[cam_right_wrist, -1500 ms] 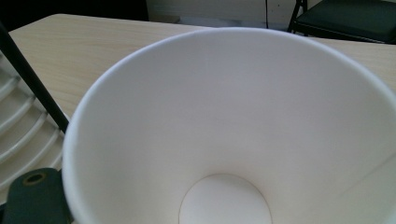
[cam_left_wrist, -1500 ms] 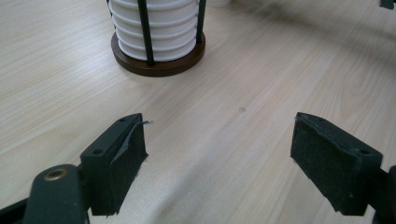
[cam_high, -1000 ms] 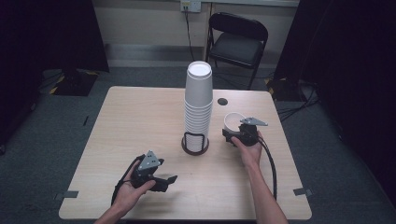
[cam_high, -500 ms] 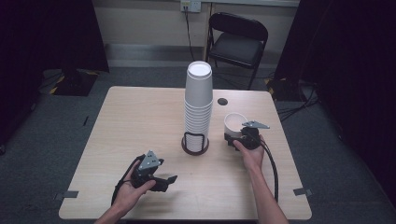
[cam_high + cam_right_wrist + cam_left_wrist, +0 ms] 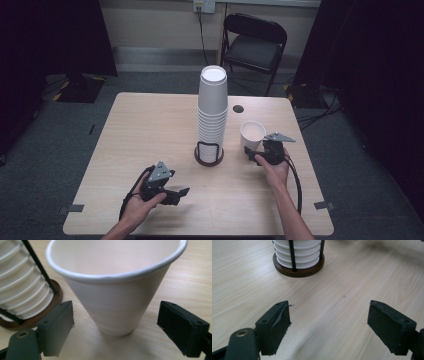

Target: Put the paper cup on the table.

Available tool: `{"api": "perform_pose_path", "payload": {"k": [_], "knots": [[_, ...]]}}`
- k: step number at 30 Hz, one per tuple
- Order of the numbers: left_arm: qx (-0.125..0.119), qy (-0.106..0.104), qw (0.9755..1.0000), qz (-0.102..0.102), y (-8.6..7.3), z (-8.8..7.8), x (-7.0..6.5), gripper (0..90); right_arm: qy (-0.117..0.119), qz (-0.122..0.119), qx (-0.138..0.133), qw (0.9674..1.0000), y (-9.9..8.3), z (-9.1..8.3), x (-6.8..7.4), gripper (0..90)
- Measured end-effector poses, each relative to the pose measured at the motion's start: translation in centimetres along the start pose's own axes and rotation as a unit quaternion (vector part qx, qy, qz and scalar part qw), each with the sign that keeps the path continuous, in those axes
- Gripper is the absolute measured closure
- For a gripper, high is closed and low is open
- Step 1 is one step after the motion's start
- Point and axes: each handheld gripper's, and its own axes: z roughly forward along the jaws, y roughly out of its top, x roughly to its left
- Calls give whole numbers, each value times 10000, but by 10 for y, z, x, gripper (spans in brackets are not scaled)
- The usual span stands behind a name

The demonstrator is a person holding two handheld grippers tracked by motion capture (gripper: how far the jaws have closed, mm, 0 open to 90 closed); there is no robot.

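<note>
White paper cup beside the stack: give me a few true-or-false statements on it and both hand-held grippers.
1. The single white paper cup stands upright on the wooden table. True.
2. The right hand-held gripper is clamped on that cup. False: its jaws stand open, apart from the cup's sides.
3. The left hand-held gripper holds a cup. False: open, with bare table between its jaws.
4. The tall stack of white paper cups sits in a round brown holder with black wires. True.

High view — overhead, facing forward and down, far off. Gripper views — low over the table (image 5: 150,130), close, looking along their jaws; both share the cup holder's base (image 5: 298,271).
</note>
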Motion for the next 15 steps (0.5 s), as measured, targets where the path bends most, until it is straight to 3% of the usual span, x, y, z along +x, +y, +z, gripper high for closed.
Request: {"api": "perform_pose_path", "payload": {"k": [2,10,15], "knots": [[7,20,10000,-8,0,0,0,183,-22,-60,77,9999,1,-4,2,142],[-57,198,9994,-289,-1,-2,4,161,85,-62,-86,9999,2,-30,7,143],[-70,232,9992,-332,-1,-3,5,161,160,-112,-116,9997,1,-47,12,143]]}}
